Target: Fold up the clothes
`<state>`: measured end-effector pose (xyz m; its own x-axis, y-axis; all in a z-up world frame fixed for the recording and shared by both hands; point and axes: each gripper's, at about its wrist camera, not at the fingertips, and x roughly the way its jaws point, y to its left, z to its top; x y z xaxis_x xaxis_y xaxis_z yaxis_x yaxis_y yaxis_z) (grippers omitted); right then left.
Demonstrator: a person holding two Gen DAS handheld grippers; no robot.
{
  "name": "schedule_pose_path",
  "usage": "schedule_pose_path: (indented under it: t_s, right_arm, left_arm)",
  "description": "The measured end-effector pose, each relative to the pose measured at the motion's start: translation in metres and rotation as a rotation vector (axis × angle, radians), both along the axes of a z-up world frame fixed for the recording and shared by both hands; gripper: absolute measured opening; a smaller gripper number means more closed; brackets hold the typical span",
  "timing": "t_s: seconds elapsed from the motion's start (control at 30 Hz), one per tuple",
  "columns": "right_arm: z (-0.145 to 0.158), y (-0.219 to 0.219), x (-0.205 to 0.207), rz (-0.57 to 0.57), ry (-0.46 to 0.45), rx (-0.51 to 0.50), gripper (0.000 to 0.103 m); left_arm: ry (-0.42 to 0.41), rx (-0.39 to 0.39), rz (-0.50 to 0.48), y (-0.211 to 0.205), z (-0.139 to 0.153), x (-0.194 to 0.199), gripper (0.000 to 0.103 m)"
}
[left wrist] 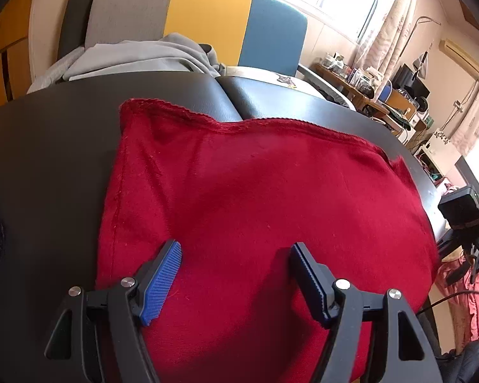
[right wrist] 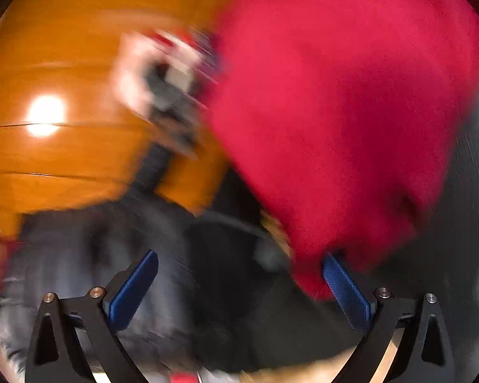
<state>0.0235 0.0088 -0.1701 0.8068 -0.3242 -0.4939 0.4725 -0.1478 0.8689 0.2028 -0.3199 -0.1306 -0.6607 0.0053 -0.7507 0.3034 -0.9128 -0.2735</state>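
Two grippers in view, one red knit garment (left wrist: 255, 198) between them. Going left to right in the left wrist view: dark, black leather-like bench (left wrist: 48, 146) surface bare at the left; garment spread flat across its middle, far hem running straight across, left seam edge straight. Judged as already folded at least once, since it lies as a compact rectangle.

Left gripper (left wrist: 236, 265) hovers low over the garment's near part, fingers (left wrist: 163, 282) spread fairly wide, nothing between the pads; whether the tips touch the cloth I cannot tell. Likely placed there to pin or smooth the near edge while the other side is worked.

Behind: grey crumpled garment (left wrist: 137, 56) on a grey, yellow and blue panelled chair back (left wrist: 207, 19), probably waiting its turn.

Far right, at the bench edge: right gripper (left wrist: 472, 239), beside the garment's right edge.

Right wrist view heavily motion-blurred. Its fingers (right wrist: 134, 290) stand wide apart, no cloth clamped; the red garment's corner sits just at the right pad. Orange wooden floor (right wrist: 64, 63) at left. Judged as approaching to take the right edge for the next fold.
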Motion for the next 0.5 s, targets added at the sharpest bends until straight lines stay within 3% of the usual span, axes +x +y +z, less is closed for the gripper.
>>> schedule_pose_path:
  t_s: [0.2,0.3,0.4,0.5]
  right_arm:
    - [0.008,0.013,0.0,-0.059,0.014,-0.03,0.102]
    - [0.023,0.029,0.0,-0.114,0.146,-0.007,0.103]
    - [0.05,0.041,-0.007,-0.197,0.217,-0.038,0.103]
    - [0.088,0.033,-0.017,-0.314,0.284,-0.159,0.103]
  left_arm:
    - [0.011,-0.023,0.014,0.005,-0.001,0.002,0.072]
    - [0.029,-0.014,0.022,0.004,-0.003,0.004,0.072]
    - [0.054,0.015,0.043,0.001,-0.004,0.007,0.073]
    - [0.066,0.024,0.058,0.001,-0.005,0.009,0.073]
